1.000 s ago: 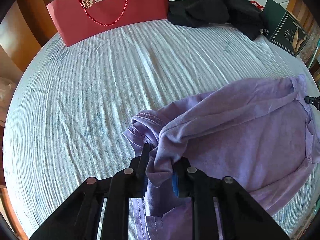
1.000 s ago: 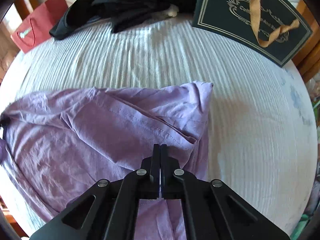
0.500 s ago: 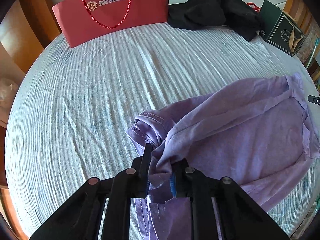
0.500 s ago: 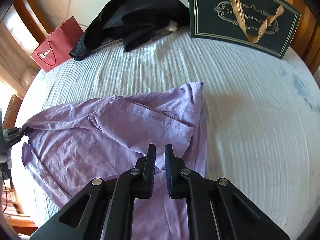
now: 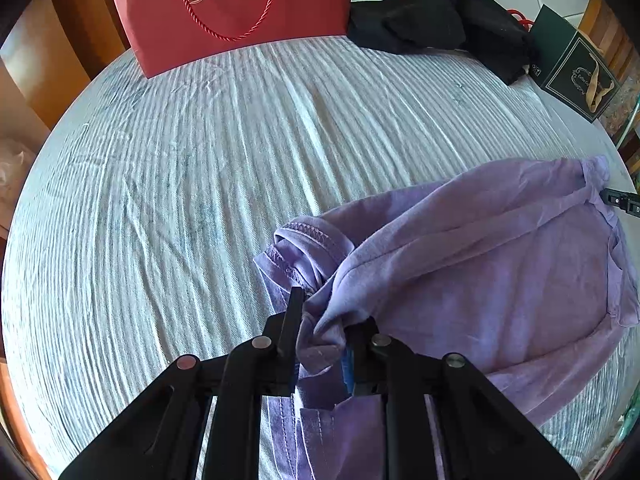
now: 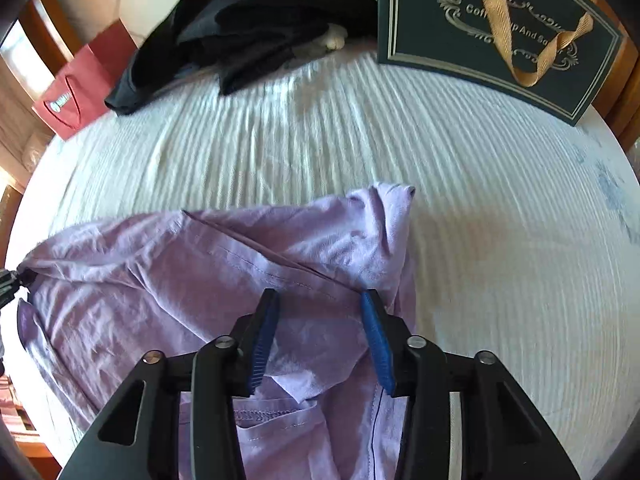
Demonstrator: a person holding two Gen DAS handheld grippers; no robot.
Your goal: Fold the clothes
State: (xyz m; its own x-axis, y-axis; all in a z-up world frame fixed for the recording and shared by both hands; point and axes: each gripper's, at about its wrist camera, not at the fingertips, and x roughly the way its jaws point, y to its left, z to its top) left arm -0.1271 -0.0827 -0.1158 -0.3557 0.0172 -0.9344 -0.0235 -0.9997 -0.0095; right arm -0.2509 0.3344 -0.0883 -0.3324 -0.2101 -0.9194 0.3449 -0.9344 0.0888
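A lilac garment (image 5: pixel 480 264) lies rumpled on the white striped bed cover (image 5: pixel 200 160). My left gripper (image 5: pixel 324 328) is shut on a bunched fold of it near a stitched hem (image 5: pixel 308 236). In the right wrist view the garment (image 6: pixel 180 280) spreads left from my right gripper (image 6: pixel 320 312), which is open with its blue pads (image 6: pixel 264 340) apart just above the cloth, holding nothing. The right gripper's tip shows at the left wrist view's right edge (image 5: pixel 624 202).
A red paper bag (image 5: pixel 240 12) stands at the far left of the bed. A pile of black clothes (image 5: pixel 440 20) lies at the far edge. A dark green gift bag (image 6: pixel 500 32) stands at the far right. Wooden furniture lines the bed's sides.
My right gripper has opened and let go of the garment, which has dropped onto the bed. My left gripper keeps its hold and has barely moved.
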